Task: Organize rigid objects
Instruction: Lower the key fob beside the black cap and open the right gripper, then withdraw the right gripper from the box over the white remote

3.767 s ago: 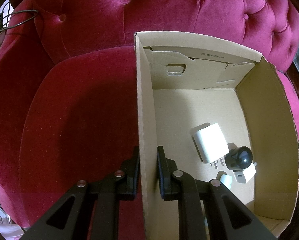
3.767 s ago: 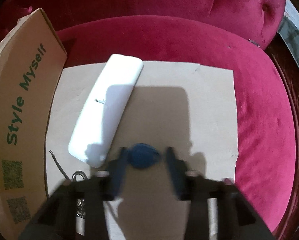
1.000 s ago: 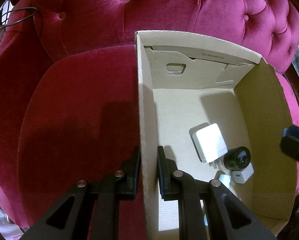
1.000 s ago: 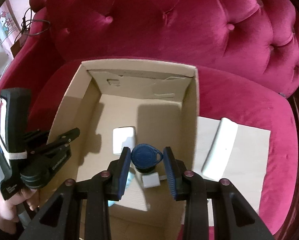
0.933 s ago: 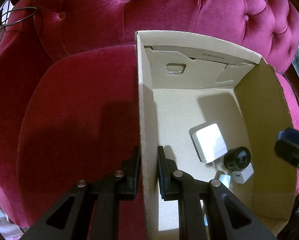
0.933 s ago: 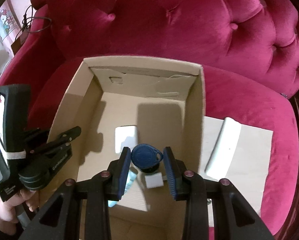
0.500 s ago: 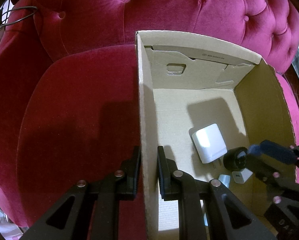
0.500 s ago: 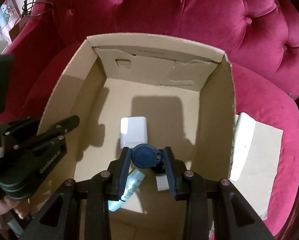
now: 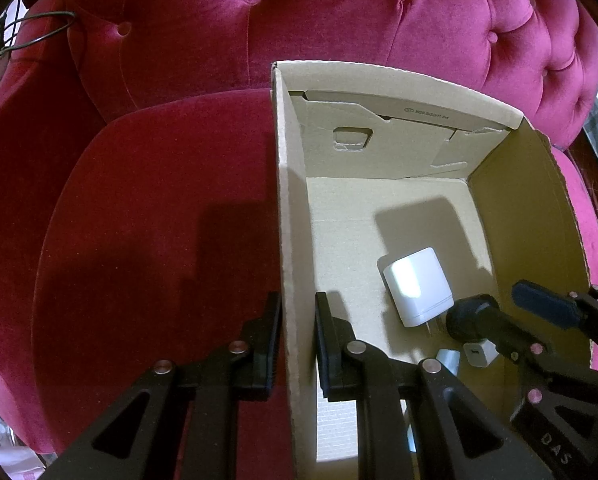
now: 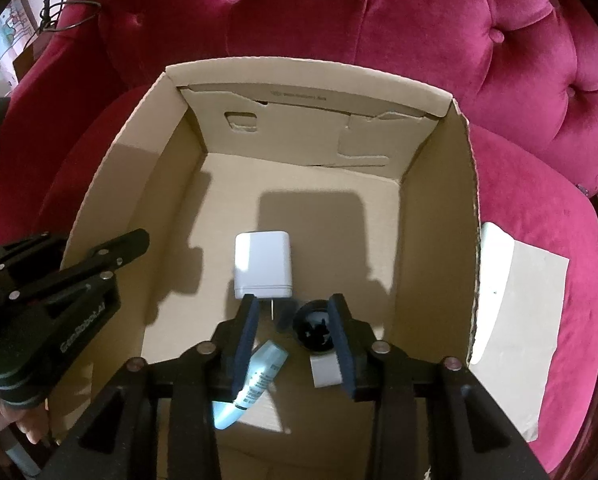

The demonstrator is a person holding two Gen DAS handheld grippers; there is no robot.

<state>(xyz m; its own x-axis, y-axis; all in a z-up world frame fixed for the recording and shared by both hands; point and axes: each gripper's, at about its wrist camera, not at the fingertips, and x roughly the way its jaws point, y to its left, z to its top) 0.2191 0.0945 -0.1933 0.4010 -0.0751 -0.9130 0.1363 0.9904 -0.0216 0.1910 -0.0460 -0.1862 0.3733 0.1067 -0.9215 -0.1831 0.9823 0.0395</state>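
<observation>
Left wrist view: the left tongs (image 9: 297,336) straddle the near left wall of the cardboard box (image 9: 285,216), pinching that wall to steady it on the red velvet sofa (image 9: 151,200). Inside, on the floor, lie a large white charger (image 9: 417,286), a black round object (image 9: 469,320), a small white cube plug (image 9: 479,354) and the end of a pale tube (image 9: 447,358); the right tongs (image 9: 535,320) reach in over the right wall. Right wrist view: the right tongs (image 10: 295,338) hang spread over the box floor with nothing between them; below their gap lie the black round object (image 10: 315,328), the pale tube (image 10: 255,384) and the cube plug (image 10: 326,372), with the charger (image 10: 263,266) just beyond. A small dark blur beside the black object may be another item, but I cannot tell. Outside, on a cardboard sheet (image 10: 531,320) right of the box, a white oblong object (image 10: 495,268) waits. By my judgement most pieces are boxed, and that white object is left.
</observation>
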